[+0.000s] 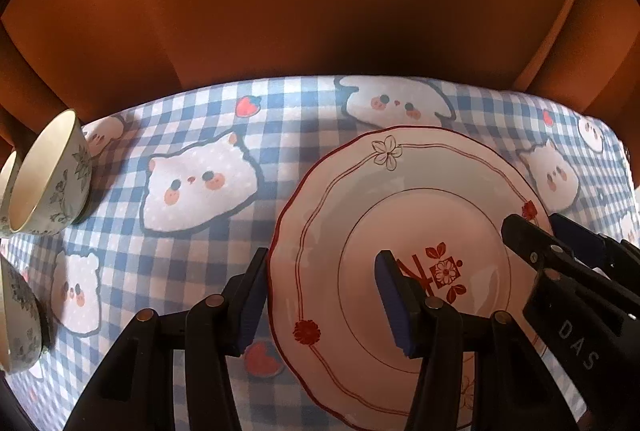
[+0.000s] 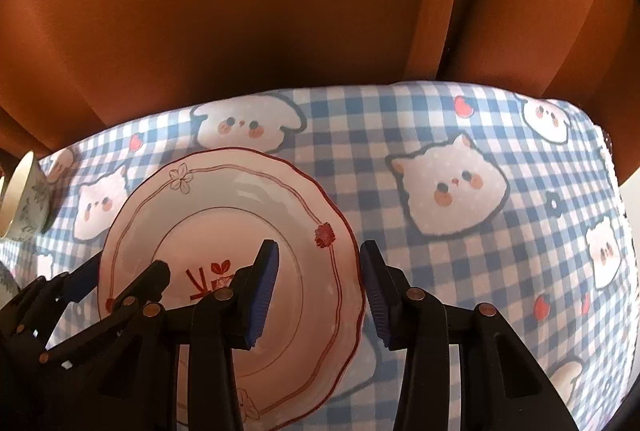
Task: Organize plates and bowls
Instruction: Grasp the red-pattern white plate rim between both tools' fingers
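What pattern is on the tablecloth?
The tablecloth is blue-and-white gingham with white cartoon animal faces and small red hearts, clearest in the right wrist view.

Glossy glazed ceramic plate [image 1: 400,231] and bowl [image 1: 48,175] rest on matt printed cloth tablecloth [image 1: 200,135].

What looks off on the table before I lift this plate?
Nothing stands out. The plate lies flat and whole on the checked tablecloth, with the left gripper and right gripper each straddling an opposite rim. The bowls at the left stand upright; no chips or spills show.
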